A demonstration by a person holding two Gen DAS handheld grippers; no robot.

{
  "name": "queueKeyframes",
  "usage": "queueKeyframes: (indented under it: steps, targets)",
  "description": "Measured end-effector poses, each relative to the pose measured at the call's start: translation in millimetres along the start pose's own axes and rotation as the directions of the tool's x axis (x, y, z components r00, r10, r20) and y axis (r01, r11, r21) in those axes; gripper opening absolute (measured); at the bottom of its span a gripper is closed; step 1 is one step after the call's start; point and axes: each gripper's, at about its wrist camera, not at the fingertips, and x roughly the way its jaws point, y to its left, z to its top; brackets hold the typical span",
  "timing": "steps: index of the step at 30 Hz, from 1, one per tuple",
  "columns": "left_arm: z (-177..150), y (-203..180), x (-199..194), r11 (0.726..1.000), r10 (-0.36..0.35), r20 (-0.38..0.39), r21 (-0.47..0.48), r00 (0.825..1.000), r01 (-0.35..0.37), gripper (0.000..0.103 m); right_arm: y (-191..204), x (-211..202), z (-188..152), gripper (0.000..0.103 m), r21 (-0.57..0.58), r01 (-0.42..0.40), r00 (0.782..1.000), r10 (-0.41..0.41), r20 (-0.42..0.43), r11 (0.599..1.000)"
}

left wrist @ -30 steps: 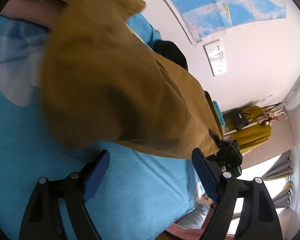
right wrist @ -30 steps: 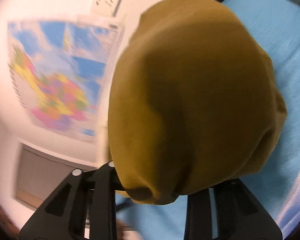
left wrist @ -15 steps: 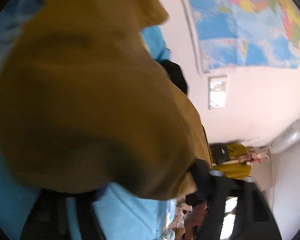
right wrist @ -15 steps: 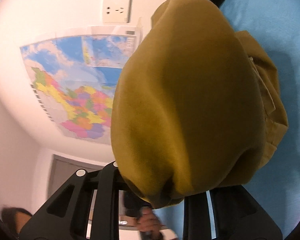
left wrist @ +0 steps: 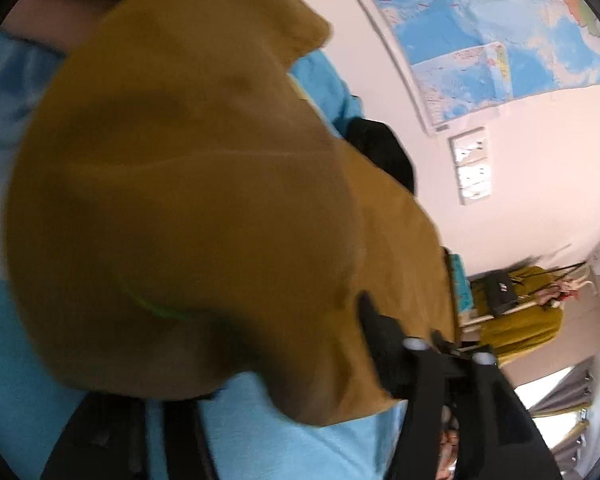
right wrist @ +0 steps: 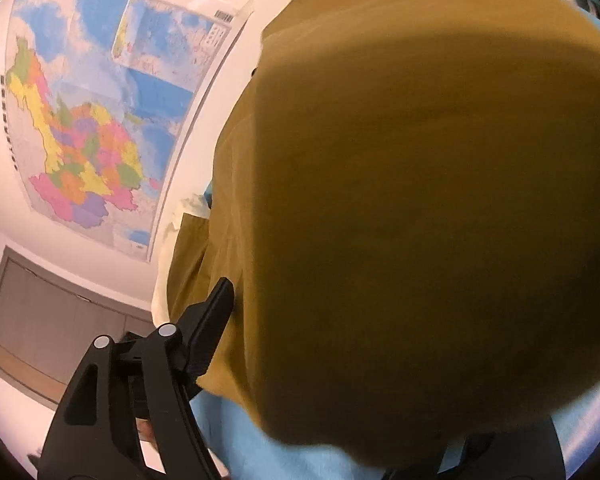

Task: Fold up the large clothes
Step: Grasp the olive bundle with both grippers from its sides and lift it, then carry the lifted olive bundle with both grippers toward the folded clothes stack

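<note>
A mustard-brown garment [left wrist: 188, 208] fills the left wrist view, bunched over the blue bed cover [left wrist: 300, 440]. My left gripper [left wrist: 296, 364] has its fingers buried under the cloth, and it looks shut on the garment. The same garment [right wrist: 420, 208] fills the right wrist view. My right gripper [right wrist: 340, 356] has its left finger [right wrist: 208, 332] showing beside the cloth; the right finger is hidden under it. I cannot tell whether the jaws are closed.
A world map [left wrist: 500, 32] and wall sockets [left wrist: 472, 168] are on the white wall. A black item [left wrist: 380, 152] lies on the bed by the wall. A yellow garment [left wrist: 520, 312] hangs on a rack near the window. A grey door [right wrist: 52, 332] shows in the right wrist view.
The left gripper was open below the garment; now the cloth covers its fingers. The right gripper's left finger has come out from under the cloth, and the garment now fills more of that view.
</note>
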Motion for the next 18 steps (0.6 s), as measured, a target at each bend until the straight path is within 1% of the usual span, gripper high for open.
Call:
queueKeyframes:
  steps: [1, 2, 3, 4, 5, 6, 7, 8, 9, 11, 12, 14, 16, 18]
  targets:
    - [2, -3, 2, 1.000, -0.010, 0.003, -0.007, 1.000, 0.010, 0.076, 0, 3, 1, 0.041, 0.000, -0.018, 1.000, 0.018, 0.007, 1.000]
    - [3, -8, 6, 1.000, -0.002, 0.001, -0.008, 1.000, 0.002, 0.081, 0, 1, 1, 0.035, -0.009, -0.027, 1.000, 0.027, 0.013, 1.000]
    - [4, -11, 8, 1.000, 0.007, 0.002, -0.005, 1.000, -0.007, 0.082, 0, 0, 1, 0.031, -0.021, -0.022, 1.000, 0.023, 0.017, 1.000]
    - [4, -15, 13, 1.000, 0.025, 0.005, 0.001, 1.000, -0.025, 0.079, -1, 0, 1, 0.026, -0.030, -0.024, 1.000, 0.025, 0.018, 0.999]
    - [4, -16, 16, 0.998, 0.060, 0.008, 0.013, 0.998, -0.060, 0.052, -1, -1, 1, 0.025, -0.038, -0.035, 0.999, 0.036, 0.021, 0.999]
    - [4, -16, 21, 0.994, 0.103, 0.001, 0.028, 0.995, -0.103, 0.037, -3, -2, 1, 0.025, -0.034, -0.043, 0.999, 0.044, 0.019, 0.998]
    - [5, -14, 23, 0.993, 0.113, -0.009, 0.036, 0.994, -0.113, 0.033, -6, -1, 2, 0.025, -0.027, -0.043, 0.999, 0.043, 0.005, 0.999]
    - [4, -13, 23, 0.993, 0.109, -0.004, 0.037, 0.994, -0.109, 0.033, -4, 0, 2, 0.025, -0.032, -0.039, 0.999, 0.039, 0.002, 0.999]
    - [3, -16, 23, 0.991, 0.119, 0.002, 0.056, 0.993, -0.119, 0.033, -4, 1, 2, 0.027, -0.042, -0.033, 0.999, 0.033, -0.003, 0.999]
    - [0, -24, 23, 0.980, 0.163, 0.014, 0.109, 0.987, -0.164, 0.033, -5, 2, 5, 0.035, -0.044, -0.014, 1.000, 0.014, -0.009, 0.999]
    - [0, -25, 23, 0.979, 0.167, 0.018, 0.117, 0.986, -0.168, 0.033, -5, 1, 6, 0.041, -0.045, 0.000, 1.000, 0.000, -0.004, 0.999]
    - [0, -24, 22, 0.978, 0.167, 0.018, 0.125, 0.986, -0.168, 0.033, -7, -2, 6, 0.042, -0.039, 0.002, 1.000, -0.002, -0.001, 0.999]
    - [0, -22, 21, 0.976, 0.170, 0.020, 0.132, 0.985, -0.171, 0.033, -15, -7, 8, 0.051, -0.017, 0.013, 1.000, -0.013, 0.012, 1.000]
    - [-1, -24, 21, 0.971, 0.182, 0.026, 0.155, 0.983, -0.183, 0.033, -21, -8, 9, 0.052, 0.004, 0.006, 1.000, -0.006, 0.028, 1.000]
